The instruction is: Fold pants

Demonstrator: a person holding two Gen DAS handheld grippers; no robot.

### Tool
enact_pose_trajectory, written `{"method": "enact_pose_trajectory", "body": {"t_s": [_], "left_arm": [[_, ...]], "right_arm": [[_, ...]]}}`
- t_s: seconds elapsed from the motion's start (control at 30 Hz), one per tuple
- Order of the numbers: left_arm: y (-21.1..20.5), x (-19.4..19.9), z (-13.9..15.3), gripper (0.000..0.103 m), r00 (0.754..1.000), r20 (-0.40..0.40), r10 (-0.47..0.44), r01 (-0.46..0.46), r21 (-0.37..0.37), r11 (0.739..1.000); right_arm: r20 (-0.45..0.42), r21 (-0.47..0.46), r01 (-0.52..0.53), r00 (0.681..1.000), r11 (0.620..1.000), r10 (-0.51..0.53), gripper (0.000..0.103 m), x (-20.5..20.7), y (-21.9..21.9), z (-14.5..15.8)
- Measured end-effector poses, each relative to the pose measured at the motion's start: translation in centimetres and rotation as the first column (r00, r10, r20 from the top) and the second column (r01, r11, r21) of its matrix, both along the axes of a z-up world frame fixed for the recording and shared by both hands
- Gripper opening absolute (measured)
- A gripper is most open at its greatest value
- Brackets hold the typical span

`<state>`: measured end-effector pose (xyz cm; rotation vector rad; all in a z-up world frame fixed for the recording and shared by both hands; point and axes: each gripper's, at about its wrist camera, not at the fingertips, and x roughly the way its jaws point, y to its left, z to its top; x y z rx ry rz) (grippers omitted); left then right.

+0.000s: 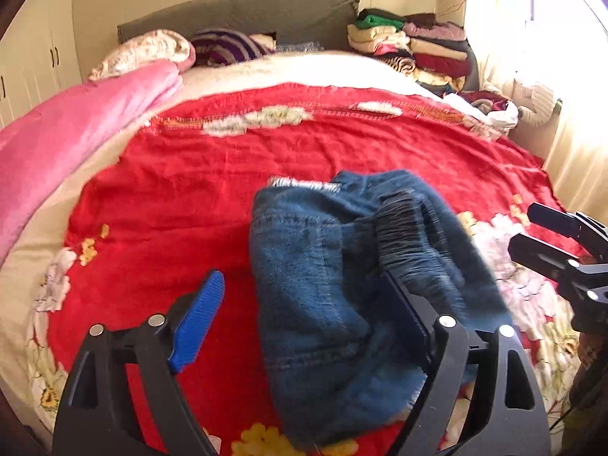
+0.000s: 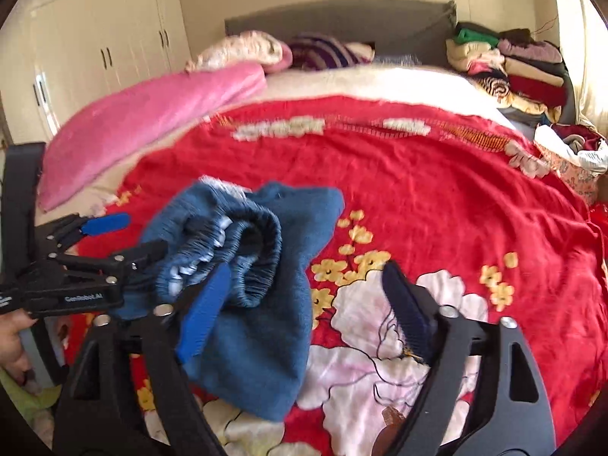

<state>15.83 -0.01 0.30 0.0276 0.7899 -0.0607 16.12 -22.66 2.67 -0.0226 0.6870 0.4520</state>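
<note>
Both grippers, the left gripper (image 1: 304, 300) and right gripper (image 2: 307, 304), stand with jaws wide and holding nothing, over the pants (image 1: 342, 285) lying as a small, loosely folded bundle near the bed's (image 1: 228, 159) front edge, seemingly almost finished.

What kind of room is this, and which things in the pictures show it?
Most likely a bedroom in a home. A bed with a grey headboard fills the view, folded clothes are stacked beside it, and white wardrobes line the wall.
</note>
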Motion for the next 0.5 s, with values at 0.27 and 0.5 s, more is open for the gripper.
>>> {"method": "enact_pose_trajectory", "body": {"t_s": [0.27,0.5], "left_arm": [[-0.7,-3.6,3.8,0.099,0.997,0.083,-0.009,0.008,0.009,1.000],[-0.4,-7.0,5.8,0.099,0.991,0.132,0.035,-0.033,-0.021,0.999]], "right_arm": [[0.096,0.039,0.028,0.995,0.999,-0.032,0.093,-3.4,-1.8,3.2],[0.141,0.027,0.041,0.989,0.999,-0.044,0.094,-6.0,-2.9,4.5]]}}
